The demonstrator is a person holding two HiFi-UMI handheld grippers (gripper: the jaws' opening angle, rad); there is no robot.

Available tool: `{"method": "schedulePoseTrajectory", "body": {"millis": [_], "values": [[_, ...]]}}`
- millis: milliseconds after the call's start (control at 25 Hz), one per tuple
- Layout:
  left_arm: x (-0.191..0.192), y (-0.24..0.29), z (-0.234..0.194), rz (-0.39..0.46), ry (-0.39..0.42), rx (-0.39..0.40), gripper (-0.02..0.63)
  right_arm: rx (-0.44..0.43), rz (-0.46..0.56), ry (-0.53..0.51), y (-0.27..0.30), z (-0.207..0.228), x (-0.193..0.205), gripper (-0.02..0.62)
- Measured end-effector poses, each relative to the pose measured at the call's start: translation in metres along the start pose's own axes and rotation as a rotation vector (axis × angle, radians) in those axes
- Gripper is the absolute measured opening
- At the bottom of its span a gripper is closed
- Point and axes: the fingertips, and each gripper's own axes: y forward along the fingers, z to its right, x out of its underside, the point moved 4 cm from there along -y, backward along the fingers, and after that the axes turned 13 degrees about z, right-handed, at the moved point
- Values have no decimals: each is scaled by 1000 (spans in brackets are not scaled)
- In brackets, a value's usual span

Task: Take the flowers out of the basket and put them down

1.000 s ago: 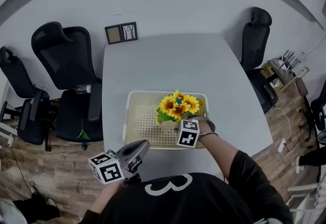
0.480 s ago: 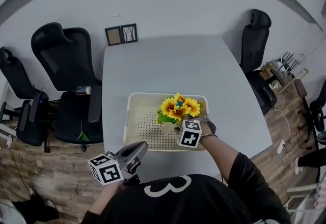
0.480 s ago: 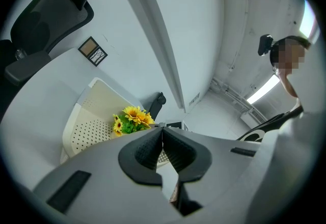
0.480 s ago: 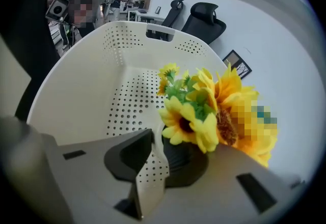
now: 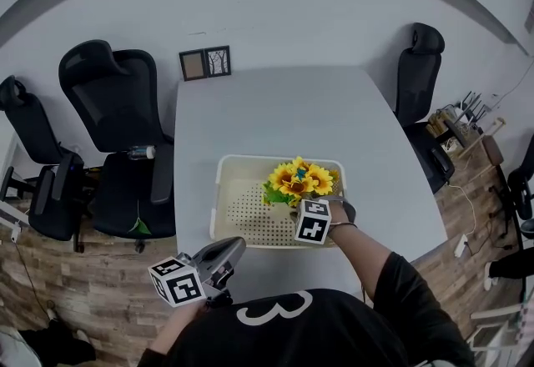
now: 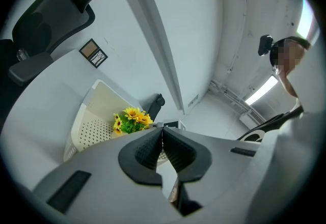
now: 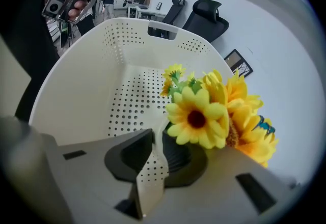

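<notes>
Right gripper [image 7: 162,135] has just been squeezing its jaws in, and that's about the only change from a second ago. The bunch hasn't left the basket and neither hand has really gone anywhere. The jaws are now pinched on the base of the sunflowers [image 7: 196,118], with one big bloom flopped over the tips, and the gripper points steeply down into the basket.

There's a little blue butterfly [image 7: 264,126] stuck on the bunch. The sunflowers stand in the far right corner of the cream perforated basket [image 5: 219,207], as the head view shows it. The basket sits on the white table [image 5: 275,107], close to the person's edge.

Left gripper [image 5: 238,244] is held level off the near left side of the table, jaws pressed together with nothing in them.

Further out are black office chairs [image 5: 108,82] on both sides and a double photo frame [image 5: 206,63] past the far edge of the table.
</notes>
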Motion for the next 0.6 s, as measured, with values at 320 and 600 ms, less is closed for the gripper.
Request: {"method": "schedulePoseTrajectory", "body": {"millis": [320,600], "values": [[1,-10,6,-5,9,6,12,11,-15,-2,-4,-7,-9,72],[2,-20,11,-2,17,32,13,50,-32,-20,-15,-11,-17,72]]}}
